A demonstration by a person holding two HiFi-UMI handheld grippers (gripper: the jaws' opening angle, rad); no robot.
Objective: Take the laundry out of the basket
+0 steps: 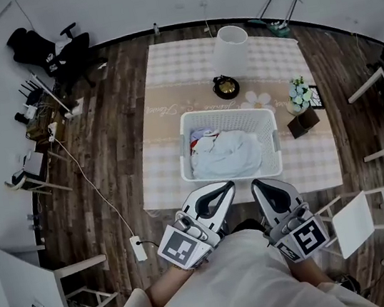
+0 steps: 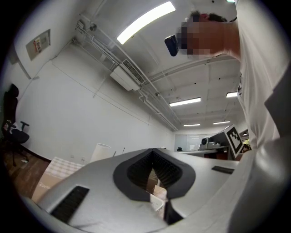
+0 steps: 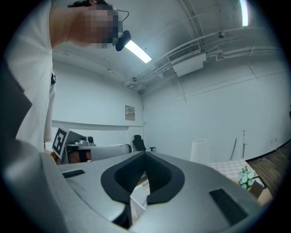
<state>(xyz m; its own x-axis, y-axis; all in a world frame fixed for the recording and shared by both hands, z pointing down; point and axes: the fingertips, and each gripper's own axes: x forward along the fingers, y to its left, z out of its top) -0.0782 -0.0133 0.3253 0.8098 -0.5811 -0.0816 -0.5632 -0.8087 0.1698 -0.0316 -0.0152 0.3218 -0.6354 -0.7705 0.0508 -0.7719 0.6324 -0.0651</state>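
Nearest the camera, the person's white shirt (image 1: 235, 287) is seen, and just ahead of it the left tool (image 1: 221, 192) and the right tool (image 1: 261, 190) are held side by side, pointed at the near edge of the bench (image 1: 185, 63). Both tools are pressed fully shut with nothing caught in them. In each gripper view only the basket's lattice is glimpsed through the slit beyond the tips.

The laundry (image 1: 227, 154), a pale crumpled heap with a red-and-blue piece at its left, is piled inside the white basket (image 1: 274, 140), which is set at the near middle of the bench. Nothing is judged to be lifted yet: the heap lies within the rim, and both tools are kept short of the near wall. The jaws are probably kept closed because the reach is unfinished; they would have to be parted above the heap before a top fold could be pinched.

Beyond the basket, a dark round object (image 1: 226, 87) and a white lampshade (image 1: 231, 50) are placed toward the far side. A small pot of flowers (image 1: 299, 94) and a brown box (image 1: 303, 123) are stood right of the basket, near it but apart. A white chair (image 1: 354, 221) is set at the near right.
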